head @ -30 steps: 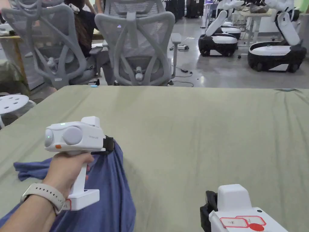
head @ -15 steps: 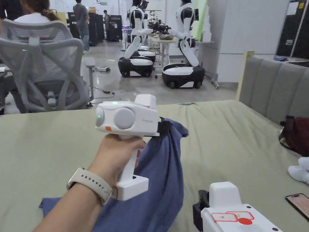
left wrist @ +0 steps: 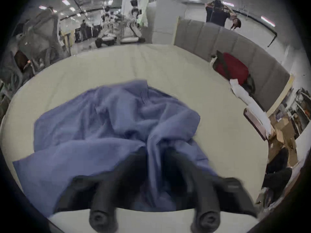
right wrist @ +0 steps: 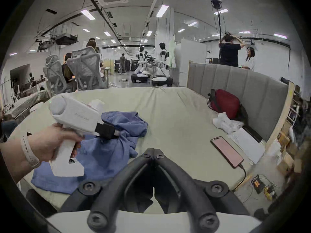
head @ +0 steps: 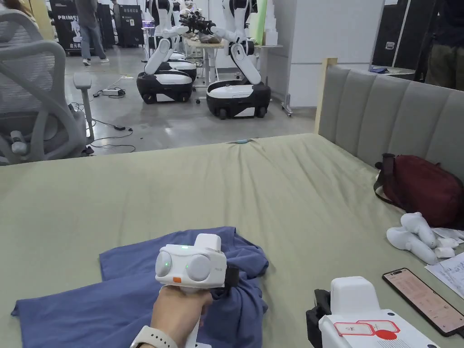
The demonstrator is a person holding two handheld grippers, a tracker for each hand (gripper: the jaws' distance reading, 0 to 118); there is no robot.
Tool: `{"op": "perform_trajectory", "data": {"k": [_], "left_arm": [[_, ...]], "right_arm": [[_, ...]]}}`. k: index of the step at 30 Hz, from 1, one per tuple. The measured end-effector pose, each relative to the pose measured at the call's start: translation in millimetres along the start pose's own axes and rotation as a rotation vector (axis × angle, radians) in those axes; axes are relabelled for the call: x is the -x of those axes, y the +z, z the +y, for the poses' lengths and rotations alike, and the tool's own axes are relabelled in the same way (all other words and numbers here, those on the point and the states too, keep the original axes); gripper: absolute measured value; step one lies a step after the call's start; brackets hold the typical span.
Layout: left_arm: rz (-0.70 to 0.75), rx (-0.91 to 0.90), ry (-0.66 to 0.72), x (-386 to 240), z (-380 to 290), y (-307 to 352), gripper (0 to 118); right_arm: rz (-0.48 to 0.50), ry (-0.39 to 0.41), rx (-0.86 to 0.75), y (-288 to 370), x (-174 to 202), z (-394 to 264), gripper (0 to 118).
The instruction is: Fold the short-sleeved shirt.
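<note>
Shirt [head: 127, 290] is lying bunched on the bed [head: 281, 195]; I am pinching a fold of it with the left gripper [left wrist: 154, 154], probably to spread it. Right gripper [right wrist: 154, 154] is hovering beside it, jaws closed on nothing, likely waiting for a corner.

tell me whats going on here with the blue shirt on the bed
A person is working on a blue short-sleeved shirt lying rumpled, not yet folded, on the green bed sheet. The left gripper has a bunch of the shirt's fabric pinched between its fingers, low over the bed. The right gripper is shut on nothing, held near the bed's edge. A phone and a red bag sit off to the right.
</note>
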State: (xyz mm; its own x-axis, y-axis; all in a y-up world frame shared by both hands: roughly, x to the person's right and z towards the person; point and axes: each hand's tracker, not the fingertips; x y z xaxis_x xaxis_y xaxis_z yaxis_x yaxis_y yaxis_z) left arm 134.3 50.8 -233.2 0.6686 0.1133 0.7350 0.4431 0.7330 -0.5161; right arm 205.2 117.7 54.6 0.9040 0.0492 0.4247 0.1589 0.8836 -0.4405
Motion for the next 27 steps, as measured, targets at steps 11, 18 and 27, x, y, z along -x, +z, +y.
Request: {"op": "perform_trajectory", "data": {"k": [11, 18, 27], "left_arm": [[0.191, -0.429, -0.011, 46, -75, 239, 87], [0.264, -0.415, 0.168, 101, -164, 324, 0], [0.398, -0.188, 0.192, 184, -104, 294, 0]], "right_arm": [[0.079, 0.080, -0.060, 18, 50, 19, 0], [0.153, 0.097, -0.098, 24, 83, 17, 0], [0.185, 0.091, -0.068, 8, 91, 16, 0]]}}
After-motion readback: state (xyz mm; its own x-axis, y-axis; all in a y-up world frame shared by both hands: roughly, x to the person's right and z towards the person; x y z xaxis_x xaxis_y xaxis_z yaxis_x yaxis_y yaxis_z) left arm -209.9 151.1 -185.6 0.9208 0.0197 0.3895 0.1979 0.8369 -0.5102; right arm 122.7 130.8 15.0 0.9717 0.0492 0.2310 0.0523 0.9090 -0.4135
